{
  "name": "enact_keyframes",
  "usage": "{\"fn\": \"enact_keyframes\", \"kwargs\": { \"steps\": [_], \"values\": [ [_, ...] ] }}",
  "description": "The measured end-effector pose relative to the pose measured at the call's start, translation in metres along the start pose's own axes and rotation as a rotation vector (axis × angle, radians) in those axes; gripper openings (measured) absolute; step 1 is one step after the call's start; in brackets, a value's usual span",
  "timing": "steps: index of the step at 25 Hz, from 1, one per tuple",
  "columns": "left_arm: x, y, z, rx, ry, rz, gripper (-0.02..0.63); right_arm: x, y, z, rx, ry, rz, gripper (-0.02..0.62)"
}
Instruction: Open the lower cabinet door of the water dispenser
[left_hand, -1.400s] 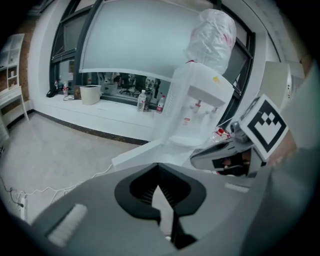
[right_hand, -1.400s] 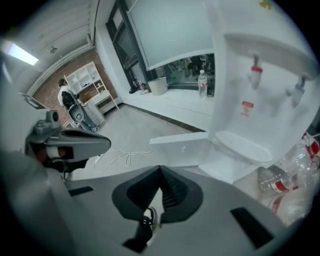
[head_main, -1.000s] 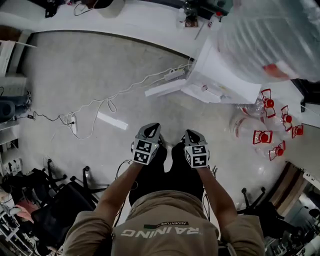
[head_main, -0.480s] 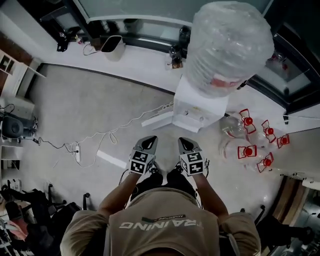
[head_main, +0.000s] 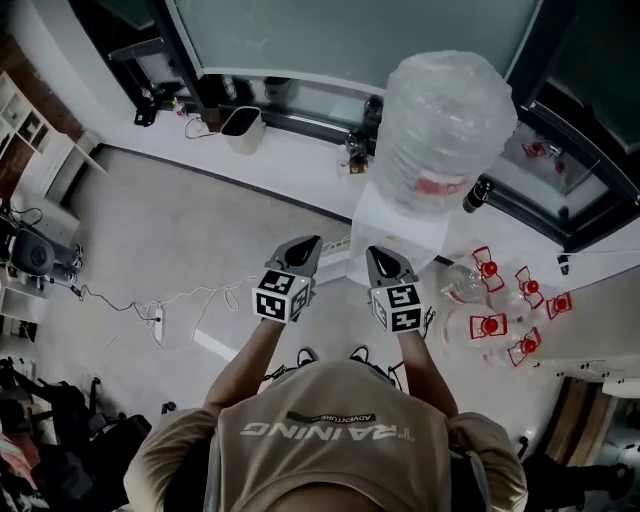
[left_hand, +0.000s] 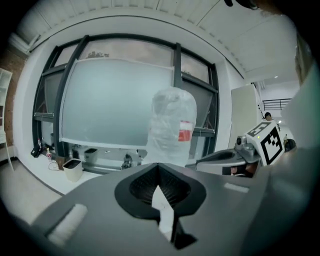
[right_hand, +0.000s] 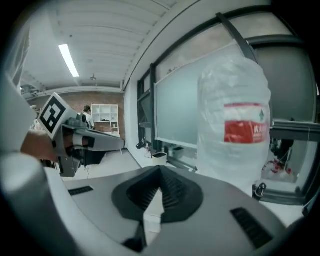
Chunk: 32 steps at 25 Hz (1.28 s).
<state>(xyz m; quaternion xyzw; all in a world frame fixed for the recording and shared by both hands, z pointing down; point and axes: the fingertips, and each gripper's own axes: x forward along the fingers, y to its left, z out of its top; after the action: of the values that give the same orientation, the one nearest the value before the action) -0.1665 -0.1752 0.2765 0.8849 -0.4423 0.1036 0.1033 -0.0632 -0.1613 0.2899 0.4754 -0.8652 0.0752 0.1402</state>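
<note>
The white water dispenser (head_main: 398, 232) stands by the window and carries a plastic-wrapped bottle (head_main: 445, 125) with a red label. I see the dispenser from above, so its lower cabinet door is hidden. My left gripper (head_main: 307, 244) and right gripper (head_main: 377, 254) are side by side in the air, just in front of the dispenser and touching nothing. Both are shut and empty. In the left gripper view the closed jaws (left_hand: 159, 167) point at the bottle (left_hand: 172, 125). In the right gripper view the shut jaws (right_hand: 160, 170) sit left of the bottle (right_hand: 235, 130).
Several empty bottles with red caps (head_main: 500, 300) lie on the floor right of the dispenser. A power strip with a white cable (head_main: 155, 322) lies on the floor at the left. A white bin (head_main: 240, 128) stands by the window. Dark chairs (head_main: 40, 425) crowd the lower left.
Both grippers have risen together from near the floor to about the dispenser's top. The head view has pulled up and back, so the whole bottle and the window show.
</note>
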Motion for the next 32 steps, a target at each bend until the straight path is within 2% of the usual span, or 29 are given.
{"fn": "enact_keyframes", "kwargs": {
  "steps": [3,6,9,12,17,24,28,32],
  "values": [
    [-0.005,0.002,0.043,0.049,-0.067,0.008,0.000,-0.004,-0.002,0.040,-0.066,-0.059,-0.010,0.008],
    [-0.016,0.009,0.070,0.083,-0.113,0.028,0.000,-0.008,0.006,0.080,-0.166,-0.118,-0.022,0.008],
    [-0.025,0.015,0.088,0.093,-0.150,0.052,0.000,-0.011,0.014,0.115,-0.186,-0.196,-0.013,0.008],
    [-0.036,0.016,0.111,0.112,-0.205,0.080,0.000,-0.014,0.013,0.140,-0.191,-0.278,-0.054,0.008],
    [-0.063,0.014,0.134,0.144,-0.272,0.118,0.000,-0.023,0.031,0.157,-0.170,-0.314,-0.037,0.008],
    [-0.077,-0.002,0.137,0.179,-0.306,0.119,0.000,-0.032,0.040,0.162,-0.150,-0.315,-0.013,0.008],
    [-0.080,-0.011,0.131,0.171,-0.309,0.103,0.000,-0.042,0.037,0.163,-0.138,-0.316,-0.020,0.008],
    [-0.087,-0.015,0.138,0.145,-0.350,0.083,0.000,-0.045,0.039,0.159,-0.135,-0.308,-0.019,0.008]
  ]
}}
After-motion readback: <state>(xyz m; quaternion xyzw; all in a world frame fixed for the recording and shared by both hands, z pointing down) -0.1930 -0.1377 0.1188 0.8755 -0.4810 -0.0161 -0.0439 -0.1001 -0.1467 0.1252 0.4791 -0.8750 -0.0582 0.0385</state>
